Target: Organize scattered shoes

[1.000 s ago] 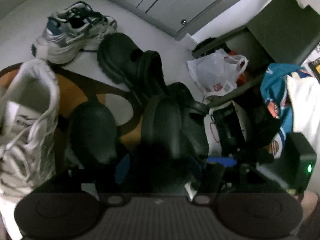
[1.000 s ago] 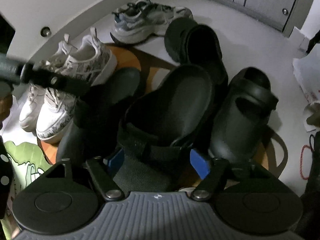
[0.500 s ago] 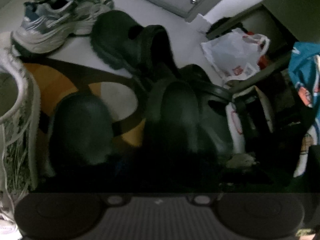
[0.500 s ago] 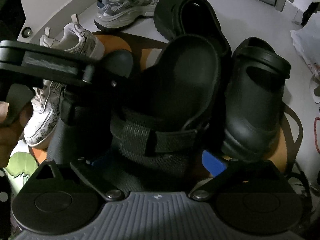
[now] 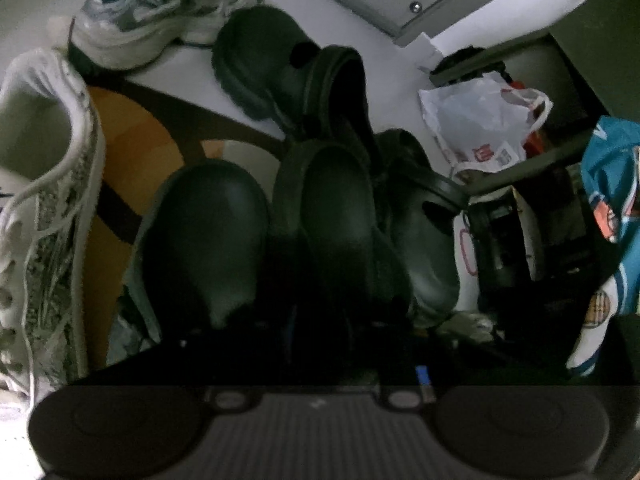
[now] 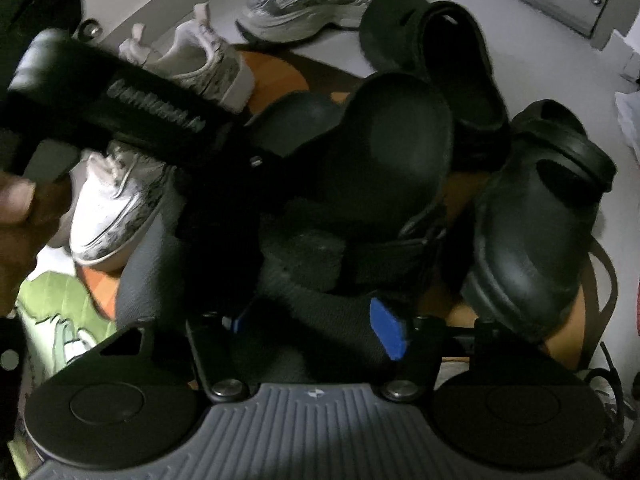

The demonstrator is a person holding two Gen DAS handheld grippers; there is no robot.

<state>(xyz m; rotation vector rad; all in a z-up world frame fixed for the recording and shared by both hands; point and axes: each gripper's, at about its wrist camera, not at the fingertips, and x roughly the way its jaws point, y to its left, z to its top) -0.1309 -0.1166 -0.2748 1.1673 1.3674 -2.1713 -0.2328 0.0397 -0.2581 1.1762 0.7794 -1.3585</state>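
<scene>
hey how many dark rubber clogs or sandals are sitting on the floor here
4: a strapped sandal between the right gripper's fingers, a plain slipper to its left, a clog to its right, and another clog behind. More may be hidden underneath.

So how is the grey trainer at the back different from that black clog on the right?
The trainer is grey and white with blue patches; the clog is plain black. The trainer has laces and a chunky ridged sole; the clog is smooth, with a heel strap and no laces. The trainer sits on the pale floor; the clog rests on the orange mat. Both stand upright on their soles.
</scene>
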